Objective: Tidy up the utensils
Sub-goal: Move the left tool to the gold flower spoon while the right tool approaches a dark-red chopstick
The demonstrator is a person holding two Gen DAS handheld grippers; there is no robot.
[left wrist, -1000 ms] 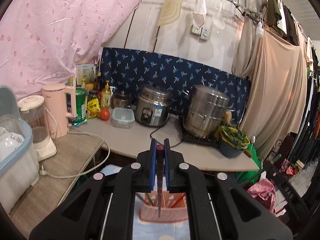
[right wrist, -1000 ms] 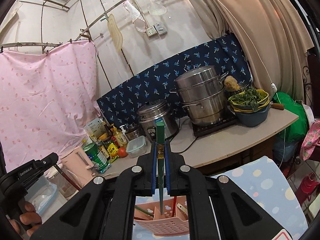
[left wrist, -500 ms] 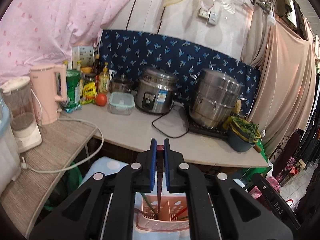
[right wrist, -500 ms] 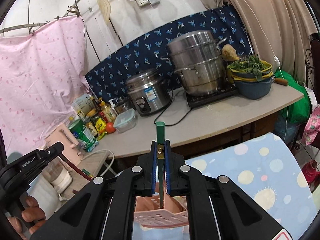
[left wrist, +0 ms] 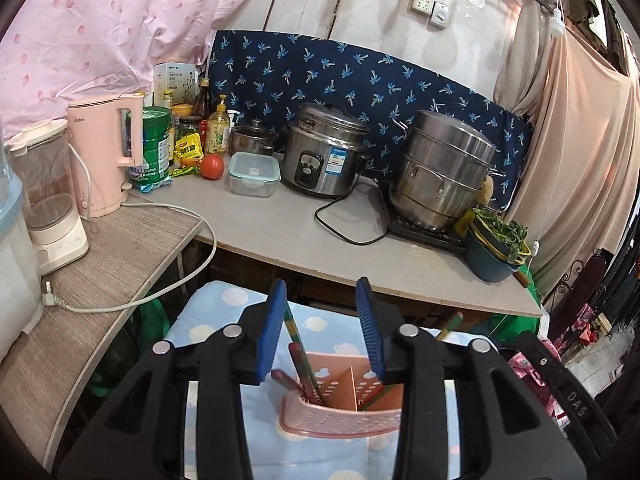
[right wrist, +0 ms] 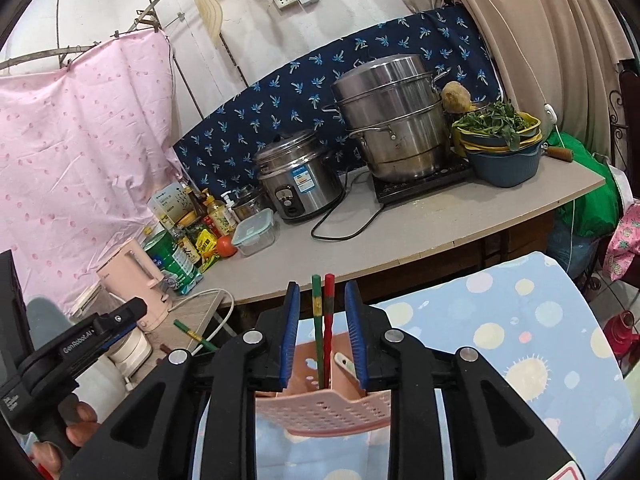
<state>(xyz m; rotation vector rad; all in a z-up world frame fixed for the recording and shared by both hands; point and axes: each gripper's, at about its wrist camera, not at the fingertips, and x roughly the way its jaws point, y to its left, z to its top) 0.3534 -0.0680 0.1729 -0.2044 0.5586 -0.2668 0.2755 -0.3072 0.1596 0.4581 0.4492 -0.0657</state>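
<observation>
Right wrist view: above the pink holder point(right wrist: 324, 412), right gripper point(right wrist: 322, 332) jaws just spread, green chopstick point(right wrist: 317, 320) freed upright inside; left gripper point(left wrist: 322, 328) likewise parted, releasing chopsticks point(left wrist: 302, 360) into holder, stored tips-down.

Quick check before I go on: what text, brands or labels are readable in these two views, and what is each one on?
"GenRobot.AI" on the left gripper's black body.
"DAS" on a black part at the lower right.
"Midea" on the pink kettle, faint.
Rice cooker sticker: too small to read.
Green can, yellow packet, white box: print blurred, unreadable.
</observation>
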